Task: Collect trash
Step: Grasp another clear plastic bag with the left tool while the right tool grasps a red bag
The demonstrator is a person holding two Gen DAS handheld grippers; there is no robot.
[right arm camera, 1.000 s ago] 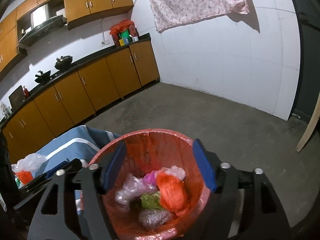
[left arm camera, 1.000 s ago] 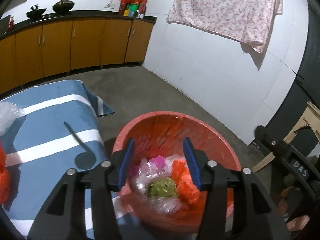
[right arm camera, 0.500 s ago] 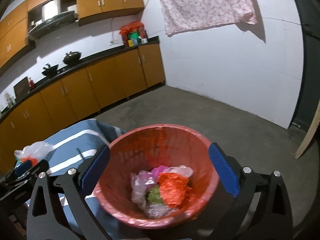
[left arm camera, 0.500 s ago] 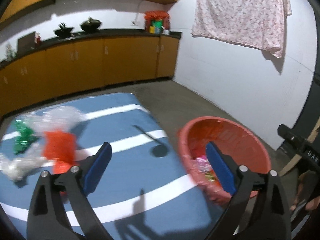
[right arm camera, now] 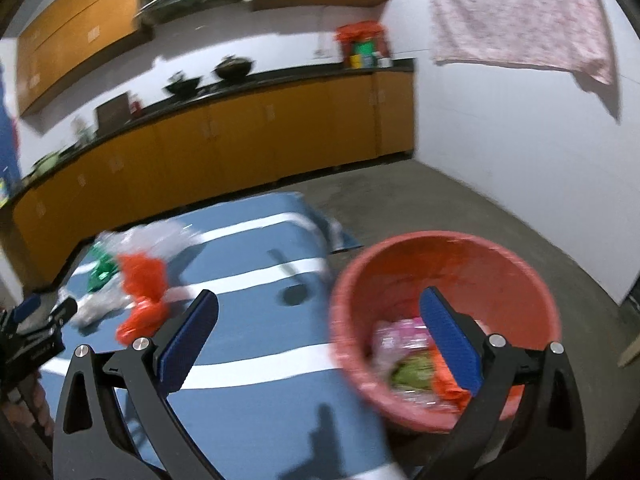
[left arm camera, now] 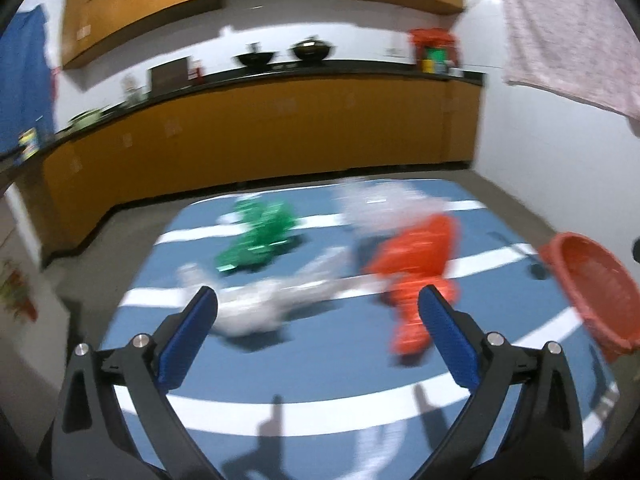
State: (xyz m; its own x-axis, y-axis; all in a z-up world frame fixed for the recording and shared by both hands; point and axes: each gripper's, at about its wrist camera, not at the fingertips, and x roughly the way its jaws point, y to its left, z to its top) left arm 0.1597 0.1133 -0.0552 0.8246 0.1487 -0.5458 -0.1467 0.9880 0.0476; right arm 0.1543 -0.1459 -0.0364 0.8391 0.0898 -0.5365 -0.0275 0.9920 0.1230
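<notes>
While both grippers gape empty, your left gripper (left arm camera: 316,320) sits nearer the crumpled orange plastic bag (left arm camera: 416,256), just ahead.

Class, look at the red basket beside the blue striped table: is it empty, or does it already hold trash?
It holds trash. In the right wrist view the red basket has crumpled pink, green and orange wrappers at its bottom, well below the rim.

Ahead of the left gripper (left arm camera: 318,320), with its blue pads and black arms, a blue cloth with white stripes (left arm camera: 320,360) carries a green wrapper (left arm camera: 260,236), an orange bag (left arm camera: 420,264) and clear whitish plastic (left arm camera: 264,308). Beyond the right gripper (right arm camera: 318,320) sits a red basket (right arm camera: 400,264) holding pink, green and orange scraps. Past both, the cabinets (right arm camera: 240,136) are orange-brown.
</notes>
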